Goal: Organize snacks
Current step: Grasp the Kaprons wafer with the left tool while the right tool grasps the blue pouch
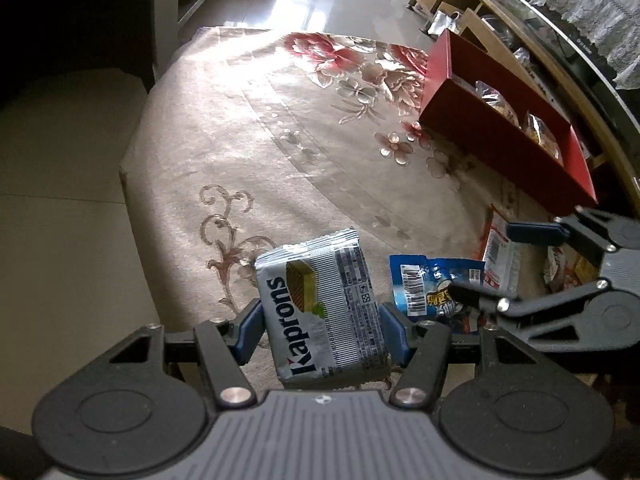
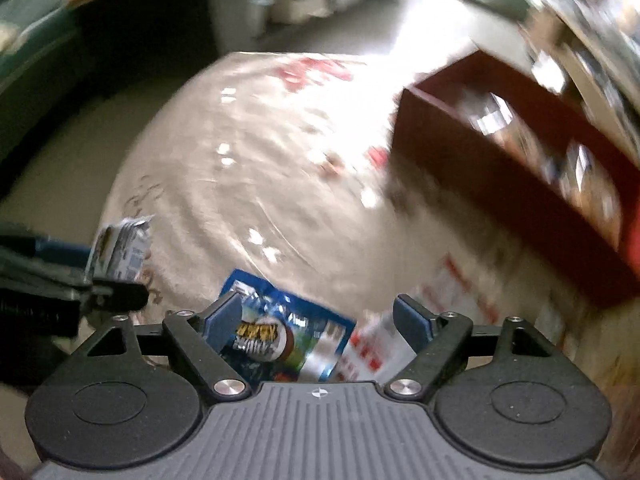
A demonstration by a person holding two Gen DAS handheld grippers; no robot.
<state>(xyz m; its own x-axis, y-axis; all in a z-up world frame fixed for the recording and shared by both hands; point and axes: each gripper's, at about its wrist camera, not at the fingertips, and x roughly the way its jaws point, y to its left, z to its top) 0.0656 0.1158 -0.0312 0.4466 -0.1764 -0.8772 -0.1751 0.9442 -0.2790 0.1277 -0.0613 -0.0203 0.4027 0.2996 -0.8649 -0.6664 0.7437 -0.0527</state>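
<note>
Two grippers work over a floral tablecloth (image 1: 248, 128) strewn with snack packets. The left gripper (image 1: 320, 332) has its blue pads clamped on the sides of a silver Kaprons wafer packet (image 1: 320, 308), which looks lifted clear of the cloth, its far end tilting away. The right gripper (image 2: 324, 324) hangs with jaws apart over a blue snack pouch (image 2: 280, 332); one pad overlaps the pouch's left edge and the other stands off over a red-and-white packet (image 2: 380, 344), so nothing is pinched yet. That view is smeared by motion, so whether the pad touches the pouch cannot be told. The red box (image 1: 500, 140), already holding a few wrapped snacks, sits on the far right of the table, well apart from both grippers.

The likely trouble lies in the crowding. The right gripper's fingers reach in just beside the left one, so a careless swing toward the box could knock them together or jar the wafer packet loose. The packet is held only by its soft, puffed sides and could slip or twist out. If the right jaws close as they stand, they may catch the red-and-white packet along with the pouch, or push the slick pouch sideways.
</note>
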